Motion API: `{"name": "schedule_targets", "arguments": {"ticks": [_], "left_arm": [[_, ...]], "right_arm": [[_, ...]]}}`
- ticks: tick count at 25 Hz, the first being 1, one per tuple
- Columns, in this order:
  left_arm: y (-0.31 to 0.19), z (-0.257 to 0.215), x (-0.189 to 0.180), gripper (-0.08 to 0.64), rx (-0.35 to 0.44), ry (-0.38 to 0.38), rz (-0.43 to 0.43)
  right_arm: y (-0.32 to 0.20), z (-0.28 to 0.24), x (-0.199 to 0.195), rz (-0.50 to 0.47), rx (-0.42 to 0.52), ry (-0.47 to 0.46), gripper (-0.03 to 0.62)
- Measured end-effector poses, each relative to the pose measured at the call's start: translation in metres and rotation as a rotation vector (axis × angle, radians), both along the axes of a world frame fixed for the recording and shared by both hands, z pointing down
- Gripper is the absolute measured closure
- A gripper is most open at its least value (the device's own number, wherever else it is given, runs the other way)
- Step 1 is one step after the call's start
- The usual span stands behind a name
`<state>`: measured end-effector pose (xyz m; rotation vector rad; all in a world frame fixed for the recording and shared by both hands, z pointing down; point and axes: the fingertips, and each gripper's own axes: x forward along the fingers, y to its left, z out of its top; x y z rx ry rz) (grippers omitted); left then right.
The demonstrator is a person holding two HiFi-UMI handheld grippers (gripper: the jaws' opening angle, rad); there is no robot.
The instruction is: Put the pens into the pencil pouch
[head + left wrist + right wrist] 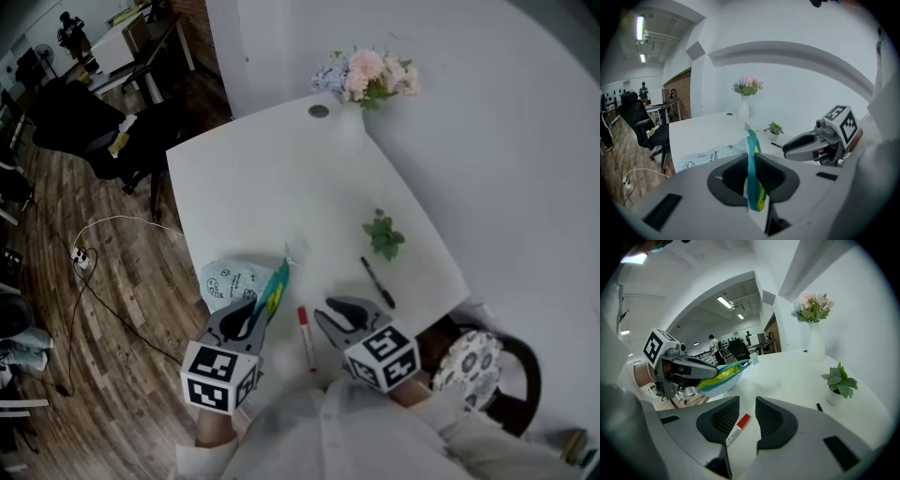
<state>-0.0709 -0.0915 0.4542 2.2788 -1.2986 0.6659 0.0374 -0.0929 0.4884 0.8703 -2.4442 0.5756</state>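
The pencil pouch [228, 280] is pale with small prints, a teal zipper and a yellow lining. It hangs lifted off the white table [262, 178] at the near left. My left gripper [246, 315] is shut on its zipper edge [752, 161], which runs up between the jaws. In the right gripper view the pouch [720, 378] gapes open beside the left gripper [689, 366]. A white marker with a red cap [306, 338] lies on the table between the grippers, and a black pen [378, 281] lies further right. My right gripper [334, 311] is open just above the marker [738, 426], not touching it.
A small potted plant [383, 235] stands beyond the black pen. A white vase of flowers [362, 82] is at the table's far end. A chair with a patterned cushion [476, 365] is at the near right. Cables [89, 253] lie on the wooden floor to the left.
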Motion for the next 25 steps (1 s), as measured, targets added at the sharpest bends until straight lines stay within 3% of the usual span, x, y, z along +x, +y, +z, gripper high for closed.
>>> {"name": "schedule_targets", "arguments": {"ticks": [7, 15, 21, 25], "left_arm": [[-0.003, -0.030, -0.002, 0.515, 0.057, 0.211, -0.058], [-0.003, -0.051, -0.003, 0.515, 0.107, 0.332, -0.063], [-0.001, -0.057, -0.005, 0.515, 0.088, 0.522, -0.100], [0.003, -0.052, -0.009, 0.515, 0.062, 0.602, -0.119]], "right_arm": [[0.003, -0.002, -0.005, -0.008, 0.006, -0.002, 0.491], [0.003, -0.001, -0.010, -0.008, 0.007, 0.003, 0.491], [0.006, 0.014, -0.013, -0.020, -0.031, 0.038, 0.489], [0.007, 0.028, -0.016, -0.033, -0.061, 0.070, 0.491]]}}
